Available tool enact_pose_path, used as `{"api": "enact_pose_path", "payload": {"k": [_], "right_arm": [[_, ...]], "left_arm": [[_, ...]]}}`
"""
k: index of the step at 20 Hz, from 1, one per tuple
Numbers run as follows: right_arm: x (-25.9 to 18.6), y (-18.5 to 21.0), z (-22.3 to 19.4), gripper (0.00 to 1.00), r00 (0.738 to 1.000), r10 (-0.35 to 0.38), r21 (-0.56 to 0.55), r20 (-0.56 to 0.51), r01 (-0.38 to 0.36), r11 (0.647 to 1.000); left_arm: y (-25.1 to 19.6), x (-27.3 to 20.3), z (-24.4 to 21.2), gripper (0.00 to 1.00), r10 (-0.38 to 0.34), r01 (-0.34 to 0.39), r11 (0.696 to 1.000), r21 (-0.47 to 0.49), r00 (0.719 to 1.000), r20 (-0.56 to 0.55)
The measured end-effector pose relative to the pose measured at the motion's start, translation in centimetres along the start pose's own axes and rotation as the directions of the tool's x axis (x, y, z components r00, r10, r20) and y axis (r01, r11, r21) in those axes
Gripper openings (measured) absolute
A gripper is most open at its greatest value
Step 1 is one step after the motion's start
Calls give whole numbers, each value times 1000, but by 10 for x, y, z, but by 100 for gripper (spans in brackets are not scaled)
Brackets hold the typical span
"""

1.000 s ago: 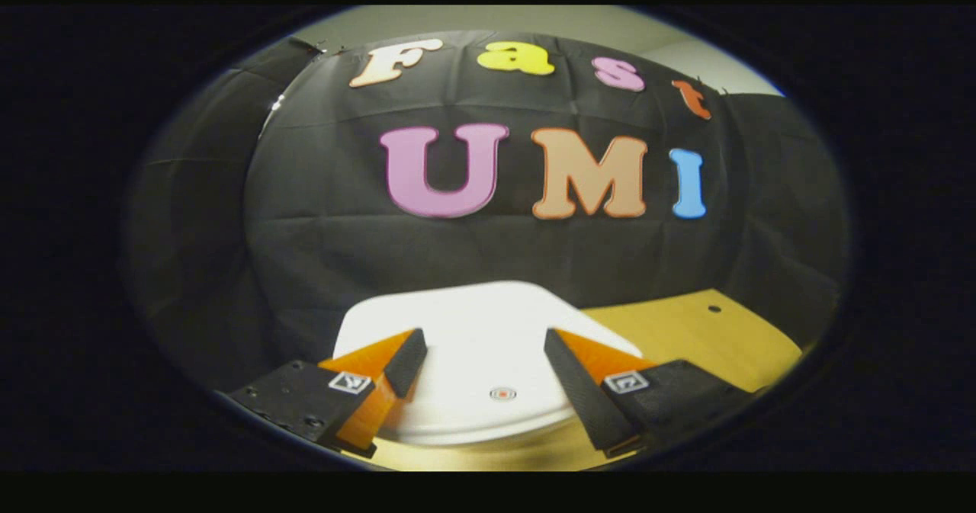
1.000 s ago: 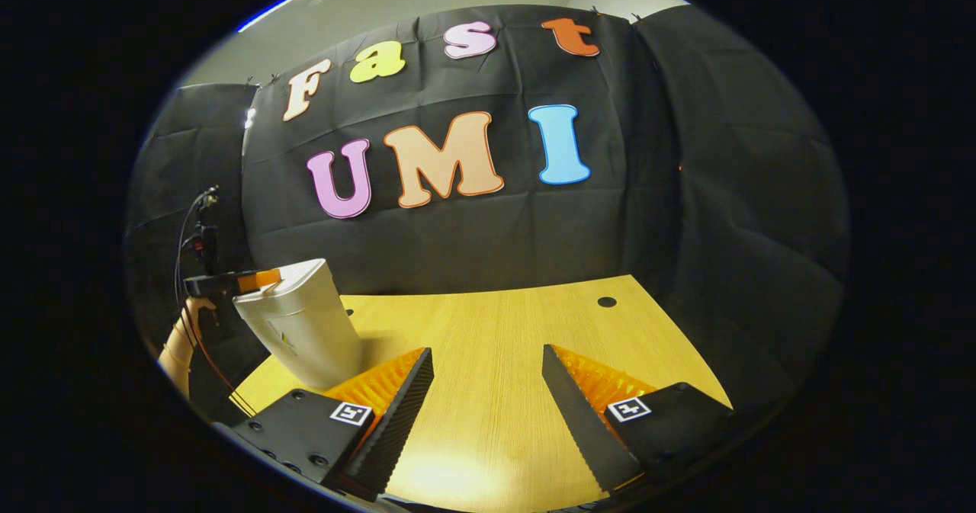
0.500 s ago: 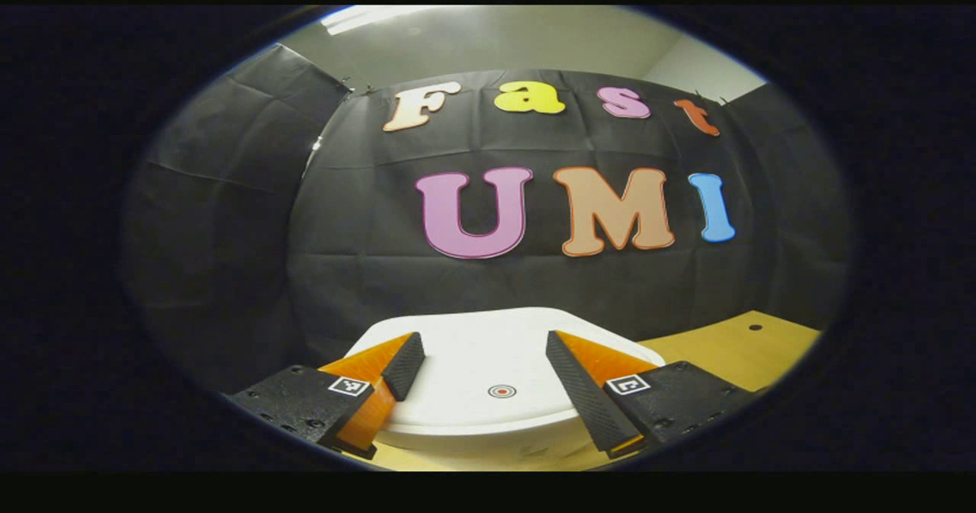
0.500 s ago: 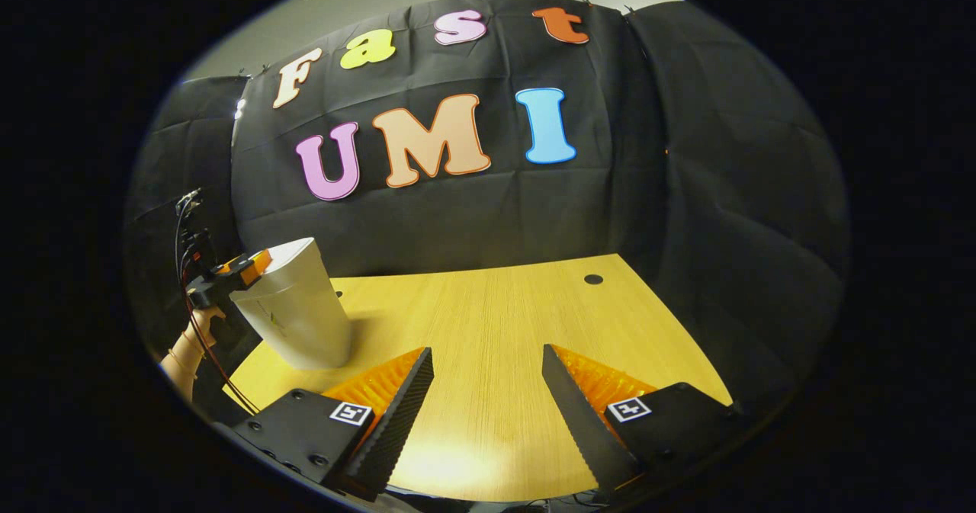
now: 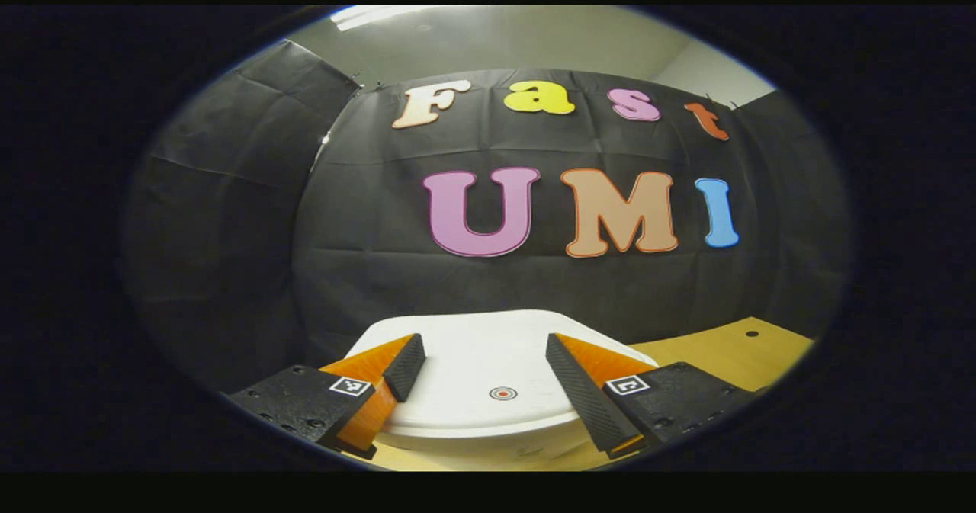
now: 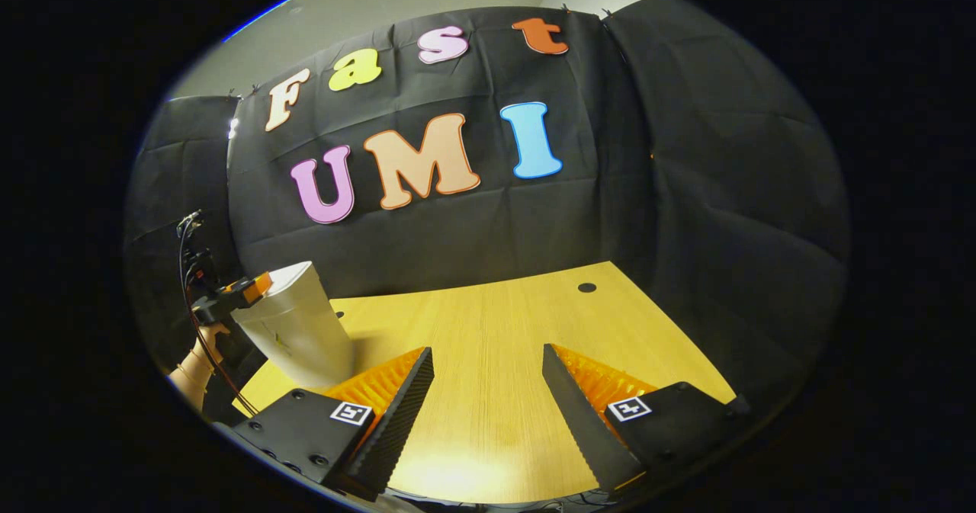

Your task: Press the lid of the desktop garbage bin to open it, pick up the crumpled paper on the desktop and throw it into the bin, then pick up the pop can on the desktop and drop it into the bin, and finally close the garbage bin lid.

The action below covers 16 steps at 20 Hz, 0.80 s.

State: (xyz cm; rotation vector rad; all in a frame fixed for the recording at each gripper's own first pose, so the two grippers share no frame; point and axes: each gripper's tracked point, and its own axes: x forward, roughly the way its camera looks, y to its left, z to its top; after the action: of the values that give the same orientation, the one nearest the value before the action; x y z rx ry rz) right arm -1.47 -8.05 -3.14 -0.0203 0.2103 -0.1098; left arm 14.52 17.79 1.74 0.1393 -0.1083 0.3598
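Observation:
The white garbage bin's lid (image 5: 488, 360) lies flat and closed right under my left gripper (image 5: 482, 348), which hangs open just above it; a small round mark (image 5: 502, 393) sits near the lid's front edge. In the right gripper view the white bin (image 6: 297, 326) stands at the table's left, with the left gripper (image 6: 242, 288) at its top edge and a hand (image 6: 197, 360) below. My right gripper (image 6: 488, 360) is open above the bare wooden table (image 6: 496, 345), nothing between its fingers.
The wooden tabletop (image 5: 724, 353) runs to the right of the bin and has a small dark hole (image 6: 586, 287) near its far edge. Black cloth walls close in behind and on both sides. Cables (image 6: 191, 246) hang by the left gripper.
The left gripper view tilted upward over the lid a second ago and has barely shifted since. The right gripper view swayed slightly, ending tilted a little up. Both grippers stayed open.

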Motion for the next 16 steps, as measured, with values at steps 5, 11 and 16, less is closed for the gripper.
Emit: {"api": "enact_pose_path", "payload": {"k": [5, 11, 16], "right_arm": [[-3, -4, 6, 96, 1000, -1, -2, 6, 1, 1000], [-4, 11, 22, 96, 998, 36, 20, 54, -37, 999], [-6, 36, 34, 96, 986, 60, 90, 158, -75, 993]], "left_arm": [[6, -15, 23, 93, 26, -25, 999, -26, 1000, 18], [-39, -93, 109, 94, -81, 70, 994, 80, 986, 143], [-90, -155, 97, 94, -155, 161, 985, -70, 984, 88]]}}
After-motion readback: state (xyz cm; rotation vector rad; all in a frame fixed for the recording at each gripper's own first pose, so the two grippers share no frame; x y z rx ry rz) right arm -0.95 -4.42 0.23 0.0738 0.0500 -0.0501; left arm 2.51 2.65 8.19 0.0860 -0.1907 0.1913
